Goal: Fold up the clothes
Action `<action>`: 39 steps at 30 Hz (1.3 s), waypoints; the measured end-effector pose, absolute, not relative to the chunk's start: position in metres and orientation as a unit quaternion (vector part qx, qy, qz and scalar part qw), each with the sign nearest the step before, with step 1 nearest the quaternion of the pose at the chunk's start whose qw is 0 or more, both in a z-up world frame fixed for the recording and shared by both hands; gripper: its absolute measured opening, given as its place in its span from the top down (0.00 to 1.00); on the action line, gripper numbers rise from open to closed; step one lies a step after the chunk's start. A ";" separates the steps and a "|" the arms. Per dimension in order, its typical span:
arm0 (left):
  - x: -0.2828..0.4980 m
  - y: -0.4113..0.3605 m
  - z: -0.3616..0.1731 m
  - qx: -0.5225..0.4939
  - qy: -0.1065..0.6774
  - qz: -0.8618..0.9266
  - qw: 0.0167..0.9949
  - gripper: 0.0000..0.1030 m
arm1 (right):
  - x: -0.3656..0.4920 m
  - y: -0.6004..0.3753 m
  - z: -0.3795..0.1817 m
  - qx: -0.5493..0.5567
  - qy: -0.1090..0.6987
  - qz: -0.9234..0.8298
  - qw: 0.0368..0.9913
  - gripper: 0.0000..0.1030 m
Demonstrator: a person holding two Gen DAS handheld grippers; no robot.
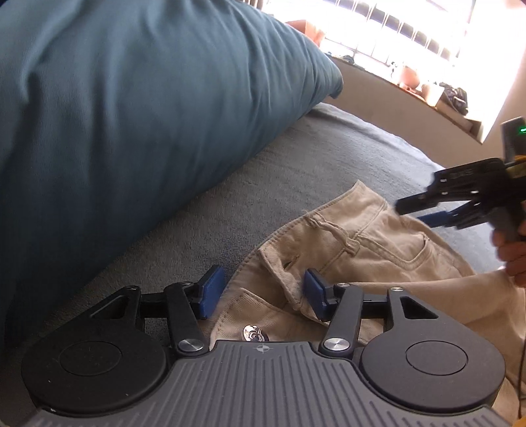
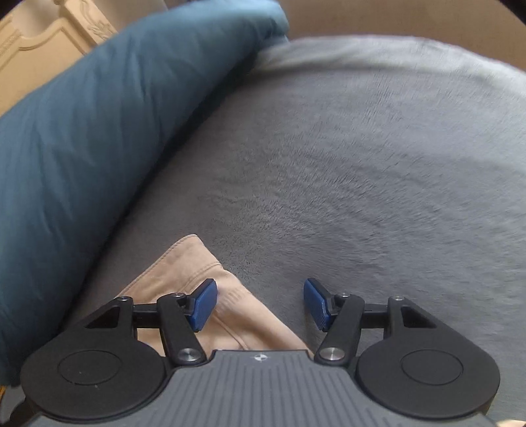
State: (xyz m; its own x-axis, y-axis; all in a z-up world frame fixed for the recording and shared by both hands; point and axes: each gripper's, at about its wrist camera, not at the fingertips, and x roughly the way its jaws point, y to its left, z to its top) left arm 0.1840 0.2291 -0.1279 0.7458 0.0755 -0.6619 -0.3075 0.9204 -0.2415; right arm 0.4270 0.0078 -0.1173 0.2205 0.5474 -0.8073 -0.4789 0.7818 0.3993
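Tan trousers (image 1: pixel 355 249) lie crumpled on a grey blanket (image 2: pixel 361 157), waistband up, metal button (image 1: pixel 255 332) showing at the fly. Left gripper (image 1: pixel 261 292): jaws spread wide, hovering over the waistband, clamping nothing. Right gripper (image 2: pixel 259 303): jaws likewise apart, empty, one blue pad (image 2: pixel 204 303) above a trouser corner, the other over bare blanket. A teal pillow (image 1: pixel 125 108) sits just beside the trousers. Bright window (image 1: pixel 411 29) behind.

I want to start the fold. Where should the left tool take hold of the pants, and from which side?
Probably the waistband by the button: a thick seamed edge lying between the open left tool. Come from the waist end, low over the blanket.
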 end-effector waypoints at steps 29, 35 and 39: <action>0.199 0.218 -0.131 -0.152 0.323 0.153 0.921 0.49 | 0.364 0.119 -0.078 -0.145 0.326 0.403 0.843 0.92; 0.204 0.215 -0.131 -0.141 0.326 0.158 0.921 0.48 | 0.391 0.109 -0.098 -0.051 0.416 0.345 0.840 0.70; 0.198 0.215 -0.129 -0.146 0.325 0.160 0.921 0.47 | 0.397 0.064 -0.060 0.014 0.396 0.319 0.861 0.54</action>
